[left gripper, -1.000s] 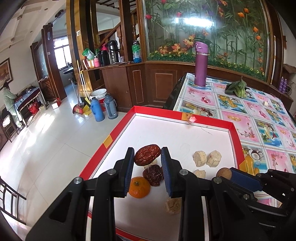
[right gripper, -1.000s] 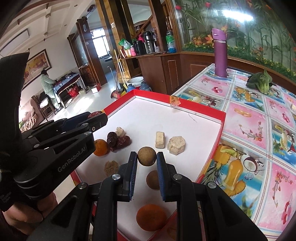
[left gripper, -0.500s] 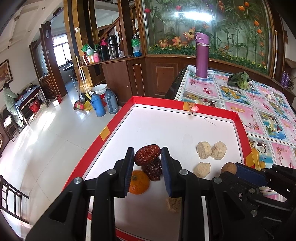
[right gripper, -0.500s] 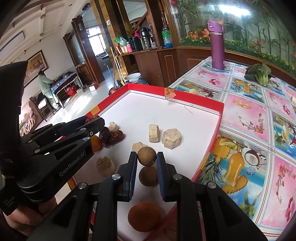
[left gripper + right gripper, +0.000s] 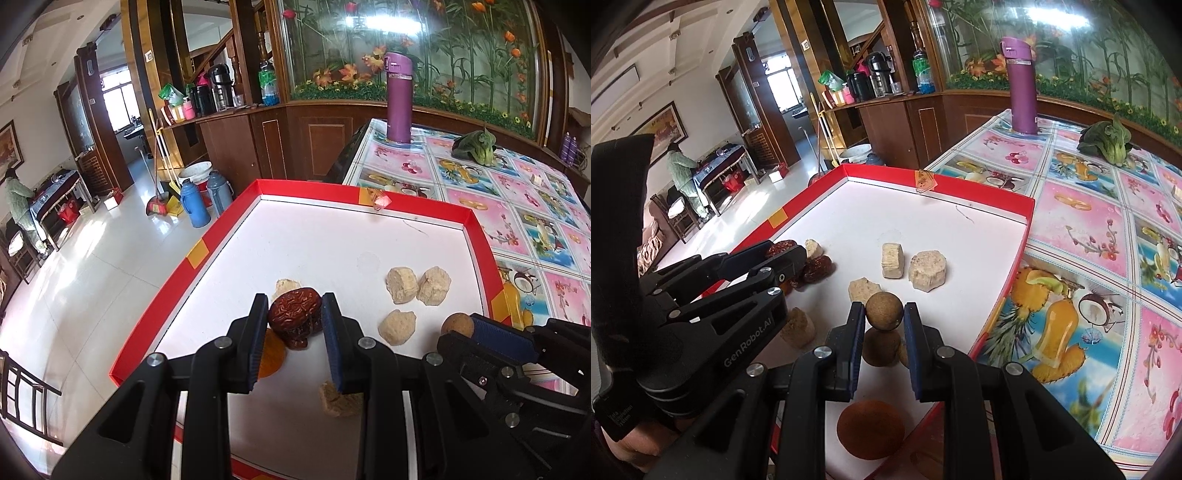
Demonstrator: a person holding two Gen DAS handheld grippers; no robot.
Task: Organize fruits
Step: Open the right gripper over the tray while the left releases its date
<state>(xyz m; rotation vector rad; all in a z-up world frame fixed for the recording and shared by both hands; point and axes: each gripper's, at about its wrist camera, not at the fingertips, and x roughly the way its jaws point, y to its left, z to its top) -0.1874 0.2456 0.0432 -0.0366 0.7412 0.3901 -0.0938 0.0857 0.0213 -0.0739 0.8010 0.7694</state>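
A red-rimmed white tray [image 5: 310, 188] holds the fruits. My left gripper [image 5: 294, 318] is shut on a wrinkled red date [image 5: 294, 313], held above a second date [image 5: 297, 338] and an orange fruit [image 5: 271, 357]. In the right wrist view, my right gripper [image 5: 884, 315] is shut on a brown round longan [image 5: 884, 311], above another longan [image 5: 881, 347]. A larger brown-orange fruit [image 5: 870, 429] lies near the tray's near rim. Several beige dried chunks [image 5: 402, 284] lie in the tray's middle. The left gripper's body [image 5: 713, 295] appears at the left of the right wrist view.
The tray [image 5: 960, 184] sits on a table with a fruit-print cloth [image 5: 1108, 229]. A purple flask [image 5: 398, 98] and a leafy green vegetable [image 5: 476, 146] stand at the far end. Blue thermoses [image 5: 194, 205] stand on the floor; a person [image 5: 685, 177] is far left.
Both grippers have moved forward over the tray with their fruit still held. The orange fruit and lower date now sit closer under the left gripper.
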